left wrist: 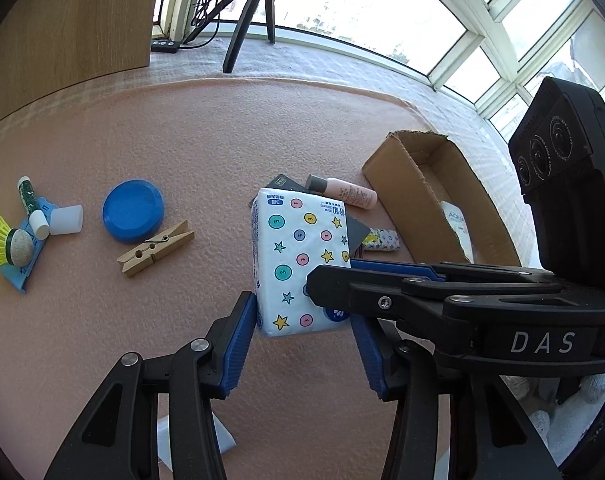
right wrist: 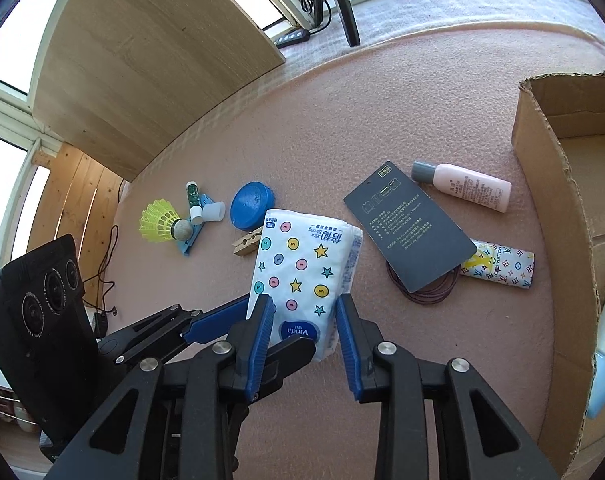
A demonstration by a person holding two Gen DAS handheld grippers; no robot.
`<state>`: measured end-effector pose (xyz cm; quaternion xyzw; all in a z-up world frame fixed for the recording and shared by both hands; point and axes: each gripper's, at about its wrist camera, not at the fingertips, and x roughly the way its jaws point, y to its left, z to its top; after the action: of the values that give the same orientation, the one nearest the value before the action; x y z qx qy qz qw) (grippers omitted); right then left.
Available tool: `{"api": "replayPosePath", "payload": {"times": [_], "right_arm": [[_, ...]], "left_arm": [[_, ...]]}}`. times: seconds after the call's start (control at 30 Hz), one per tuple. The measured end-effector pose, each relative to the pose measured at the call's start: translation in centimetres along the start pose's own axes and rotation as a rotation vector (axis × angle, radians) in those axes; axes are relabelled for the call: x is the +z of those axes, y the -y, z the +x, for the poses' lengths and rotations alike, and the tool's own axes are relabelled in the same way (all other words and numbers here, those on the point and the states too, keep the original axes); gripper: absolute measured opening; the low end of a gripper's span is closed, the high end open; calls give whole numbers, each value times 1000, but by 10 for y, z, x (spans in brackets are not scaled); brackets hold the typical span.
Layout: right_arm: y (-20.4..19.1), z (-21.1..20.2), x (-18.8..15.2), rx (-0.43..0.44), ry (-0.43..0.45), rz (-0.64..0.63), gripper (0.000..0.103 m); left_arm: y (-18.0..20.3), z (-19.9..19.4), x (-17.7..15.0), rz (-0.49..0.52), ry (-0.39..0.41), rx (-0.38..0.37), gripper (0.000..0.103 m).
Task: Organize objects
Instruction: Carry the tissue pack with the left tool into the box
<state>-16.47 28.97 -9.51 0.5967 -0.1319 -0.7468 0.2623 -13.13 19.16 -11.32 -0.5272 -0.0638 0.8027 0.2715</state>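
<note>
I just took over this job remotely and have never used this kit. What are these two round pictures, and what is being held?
Each picture comes from a fisheye camera on a hand-held claw, looking along its two blue fingers. In the right wrist view, the right claw pinches the tissue pack. In the left wrist view, the left claw has its fingers on both sides of the same pack; whether it grips is unclear. On the pink mat lie a blue lid, clothespin, yellow shuttlecock, pink bottle and dark card. The cardboard box stands to the right.
</note>
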Motion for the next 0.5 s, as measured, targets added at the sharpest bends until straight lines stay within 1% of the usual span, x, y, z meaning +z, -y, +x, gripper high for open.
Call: {"api": "replayPosePath", "payload": {"times": [0.2, 0.5], "right_arm": [[11, -37, -9, -21, 57, 28, 30], [46, -97, -31, -80, 148, 68, 30]], "left_arm": [[40, -9, 5, 65, 24, -25, 51], [113, 3, 11, 173, 21, -93, 51]]}}
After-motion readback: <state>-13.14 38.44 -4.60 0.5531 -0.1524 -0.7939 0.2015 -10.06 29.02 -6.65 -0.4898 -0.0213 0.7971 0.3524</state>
